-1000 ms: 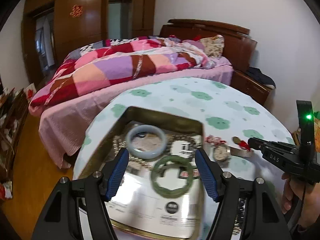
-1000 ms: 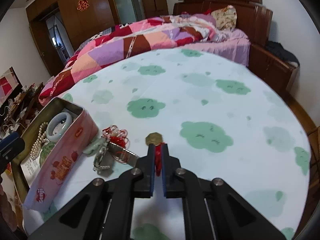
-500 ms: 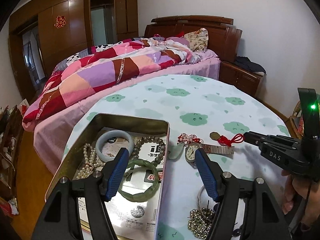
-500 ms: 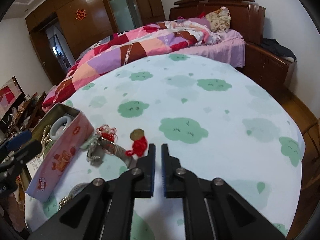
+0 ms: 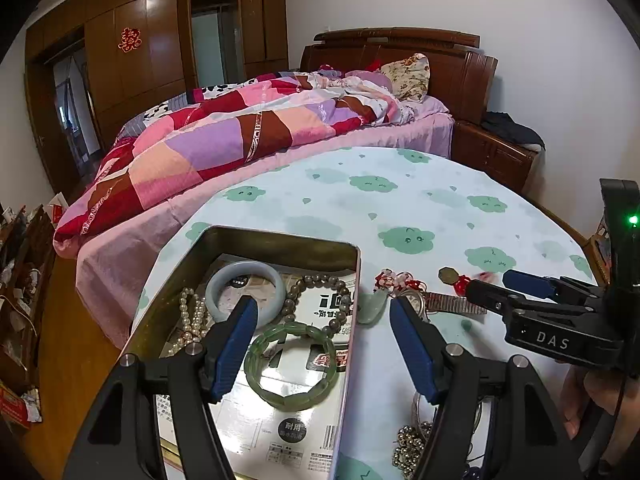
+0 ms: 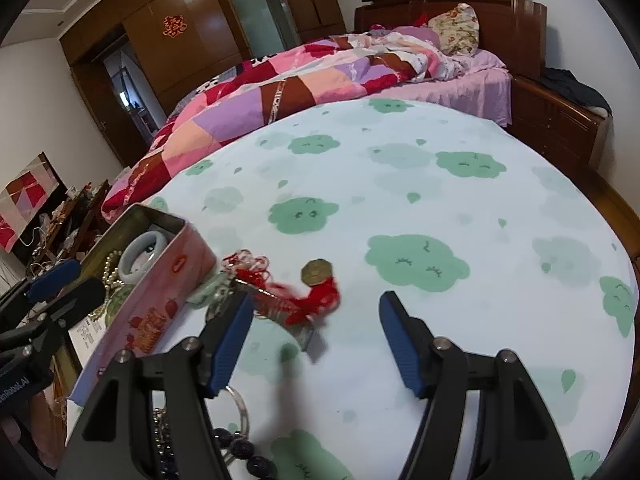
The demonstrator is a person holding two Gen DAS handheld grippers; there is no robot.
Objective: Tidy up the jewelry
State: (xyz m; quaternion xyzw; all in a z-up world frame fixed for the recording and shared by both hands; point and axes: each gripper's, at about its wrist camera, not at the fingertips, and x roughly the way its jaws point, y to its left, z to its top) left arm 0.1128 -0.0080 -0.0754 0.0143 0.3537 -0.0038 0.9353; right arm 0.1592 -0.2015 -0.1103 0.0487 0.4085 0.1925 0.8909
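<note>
The left gripper (image 5: 320, 332) points down at a slant over the tin (image 5: 280, 240), its fingers (image 5: 232, 352) wide apart with nothing pressed between them; one blue pad hangs over the tin's inside, the other over the tabletop (image 5: 400, 200) just past the tin's right wall. Inside the tin, from nine o'clock round, lie a pearl string (image 5: 190, 316), a pale bangle (image 5: 245, 292) at eleven o'clock, a brown bead bracelet (image 5: 316, 304) at one o'clock and a green bangle (image 5: 290, 366) near the centre, all on printed paper. Right of the tin, on the tabletop, a pale green pendant (image 5: 370, 308) with red cord touches a watch band (image 5: 452, 304), and a coin (image 6: 316, 271) with a red knot (image 6: 316, 300) lies at about one o'clock of the watch. A heap of metal beads (image 5: 408, 448) sits at five o'clock of the tin. The right gripper (image 6: 314, 322) tilts down over the coin and knot; its fingers (image 6: 404, 340) have just been opening and now stand apart, the knot blurred between them and touched by neither. In the left view a hand (image 5: 592, 396) grasps that gripper's handle at the right edge.
</note>
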